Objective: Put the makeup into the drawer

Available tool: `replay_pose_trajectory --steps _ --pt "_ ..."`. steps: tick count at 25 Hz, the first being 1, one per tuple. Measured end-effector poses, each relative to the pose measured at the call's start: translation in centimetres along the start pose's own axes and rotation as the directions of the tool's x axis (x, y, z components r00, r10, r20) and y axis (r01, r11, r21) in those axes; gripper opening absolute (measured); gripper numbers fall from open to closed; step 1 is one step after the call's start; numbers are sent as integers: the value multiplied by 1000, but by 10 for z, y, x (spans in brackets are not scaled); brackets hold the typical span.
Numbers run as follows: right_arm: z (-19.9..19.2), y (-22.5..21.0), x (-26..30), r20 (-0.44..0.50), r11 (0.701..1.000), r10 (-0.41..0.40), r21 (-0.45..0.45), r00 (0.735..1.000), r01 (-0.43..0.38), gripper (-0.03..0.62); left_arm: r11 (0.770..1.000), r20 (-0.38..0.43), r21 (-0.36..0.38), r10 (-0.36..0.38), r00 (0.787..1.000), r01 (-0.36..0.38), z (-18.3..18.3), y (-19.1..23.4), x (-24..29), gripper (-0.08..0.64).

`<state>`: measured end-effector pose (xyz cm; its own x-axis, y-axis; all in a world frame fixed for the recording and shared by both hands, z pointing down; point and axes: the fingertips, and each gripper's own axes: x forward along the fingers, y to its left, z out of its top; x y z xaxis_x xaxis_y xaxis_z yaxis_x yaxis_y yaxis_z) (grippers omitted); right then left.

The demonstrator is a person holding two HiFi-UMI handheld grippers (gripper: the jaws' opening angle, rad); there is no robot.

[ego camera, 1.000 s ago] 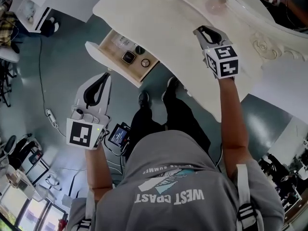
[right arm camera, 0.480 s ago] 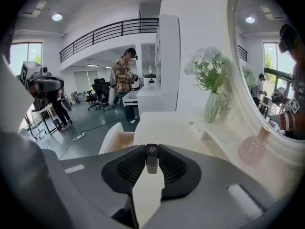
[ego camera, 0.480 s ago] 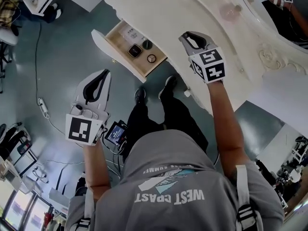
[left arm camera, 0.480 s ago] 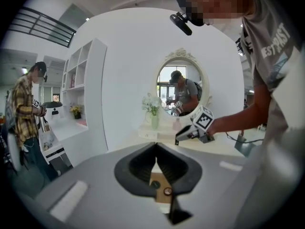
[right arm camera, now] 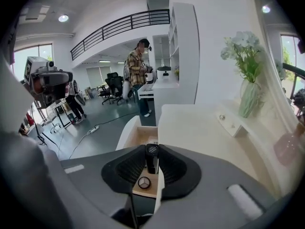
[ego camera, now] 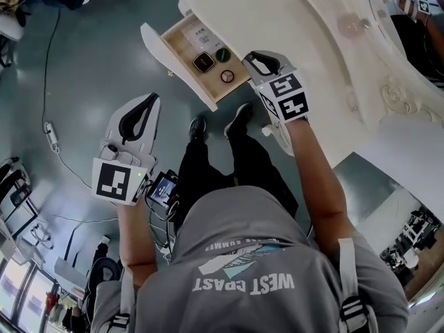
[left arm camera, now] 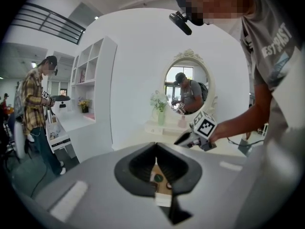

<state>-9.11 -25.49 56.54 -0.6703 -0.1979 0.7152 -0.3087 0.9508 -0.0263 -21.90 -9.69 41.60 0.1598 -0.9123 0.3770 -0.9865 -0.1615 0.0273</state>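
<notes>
Nearest in the head view, the left gripper (ego camera: 151,99) hangs out over the floor in front of the dressing table (ego camera: 291,26). Its jaws are together at the tips with nothing between them, so it has no part in the task just now. Further on, the right gripper (ego camera: 248,60) sits at the near corner of the open drawer (ego camera: 182,39), clamped on an upright black tube (right arm camera: 152,159) that looks like a lipstick. The drawer already holds a square dark compact (ego camera: 202,62), a green round piece (ego camera: 222,54) and a round pot (ego camera: 227,76), so I judge the job well advanced. What remains is to lower and let go of the tube. A pinkish bottle (ego camera: 352,25) stands far back on the table top, and I cannot tell whether it is meant to go in too. The head view gives the drawer's layout and both grippers, but not the tube itself. Only the right gripper view shows the tube between the pads, with the round pot directly beyond it, a vase of flowers (right arm camera: 249,101) and a bystander in a plaid shirt (right arm camera: 138,75). Only the left gripper view shows the right gripper side-on and the oval mirror (left arm camera: 187,87) behind it.
</notes>
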Motion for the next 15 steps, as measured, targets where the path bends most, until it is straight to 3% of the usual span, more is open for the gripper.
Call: replay_pose_trajectory --steps 15 --pt "-37 62 76 -117 992 113 -43 987 -119 91 997 1 -68 38 999 -38 -44 25 -17 2"
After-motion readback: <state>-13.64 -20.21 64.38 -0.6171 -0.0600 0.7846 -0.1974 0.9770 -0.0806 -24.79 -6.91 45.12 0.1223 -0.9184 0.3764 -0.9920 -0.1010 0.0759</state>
